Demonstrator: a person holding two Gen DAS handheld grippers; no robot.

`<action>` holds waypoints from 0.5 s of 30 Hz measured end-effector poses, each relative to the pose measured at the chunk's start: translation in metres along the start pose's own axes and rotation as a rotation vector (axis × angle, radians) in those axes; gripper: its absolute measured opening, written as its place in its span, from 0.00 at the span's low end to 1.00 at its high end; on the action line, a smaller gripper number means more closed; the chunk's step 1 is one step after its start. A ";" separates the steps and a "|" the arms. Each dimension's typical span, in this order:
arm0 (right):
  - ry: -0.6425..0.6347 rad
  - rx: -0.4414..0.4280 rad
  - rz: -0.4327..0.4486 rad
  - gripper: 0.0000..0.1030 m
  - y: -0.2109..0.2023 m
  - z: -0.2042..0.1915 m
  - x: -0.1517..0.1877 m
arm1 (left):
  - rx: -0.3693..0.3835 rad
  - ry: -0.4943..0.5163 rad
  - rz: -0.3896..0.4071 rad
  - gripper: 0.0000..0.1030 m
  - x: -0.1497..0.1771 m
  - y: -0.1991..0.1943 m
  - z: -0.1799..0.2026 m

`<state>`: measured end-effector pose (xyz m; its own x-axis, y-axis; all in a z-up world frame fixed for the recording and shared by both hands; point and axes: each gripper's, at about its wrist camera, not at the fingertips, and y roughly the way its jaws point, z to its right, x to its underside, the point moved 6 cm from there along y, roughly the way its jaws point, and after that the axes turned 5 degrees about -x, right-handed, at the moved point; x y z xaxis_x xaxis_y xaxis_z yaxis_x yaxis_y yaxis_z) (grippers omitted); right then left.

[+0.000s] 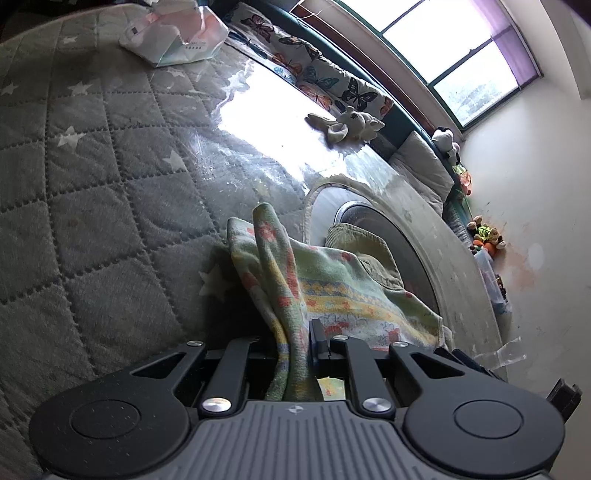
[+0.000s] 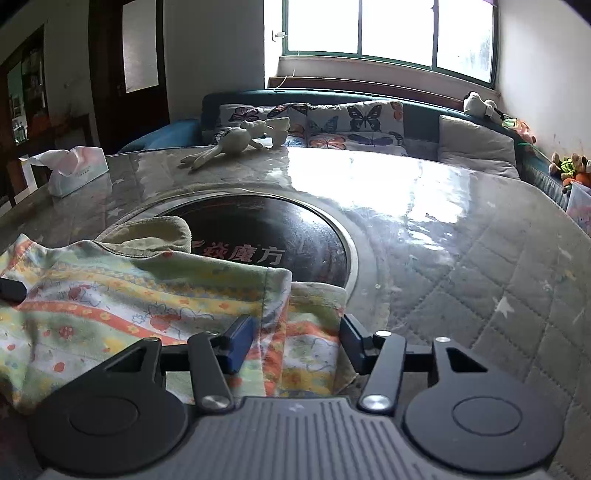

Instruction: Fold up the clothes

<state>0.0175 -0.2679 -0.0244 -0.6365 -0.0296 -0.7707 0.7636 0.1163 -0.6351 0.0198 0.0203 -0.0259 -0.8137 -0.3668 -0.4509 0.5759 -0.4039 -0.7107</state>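
Note:
A pale green garment with orange, yellow and blue printed bands (image 1: 332, 291) lies bunched on the quilted table cover, partly over the round black hob. My left gripper (image 1: 295, 343) is shut on a raised fold of this garment. In the right wrist view the same garment (image 2: 147, 302) spreads to the left and under the gripper. My right gripper (image 2: 295, 332) is open, its fingers on either side of the garment's near corner. An olive ribbed collar (image 2: 155, 232) shows at the garment's far edge.
The table has a grey star-quilted cover (image 1: 92, 184) under clear plastic, with a round black hob (image 2: 266, 236) set in it. A tissue pack (image 2: 74, 173), a white plush toy (image 2: 240, 140), butterfly cushions (image 2: 351, 122) and a window (image 2: 388, 33) lie beyond.

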 end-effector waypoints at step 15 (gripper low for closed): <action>0.011 -0.049 0.024 0.08 -0.009 -0.014 -0.004 | -0.049 0.061 0.025 0.13 0.000 -0.003 0.008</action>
<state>0.0114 -0.2554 -0.0148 -0.6194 -0.0154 -0.7849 0.7727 0.1650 -0.6130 0.0185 0.0147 -0.0190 -0.8035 -0.3234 -0.4998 0.5925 -0.3533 -0.7240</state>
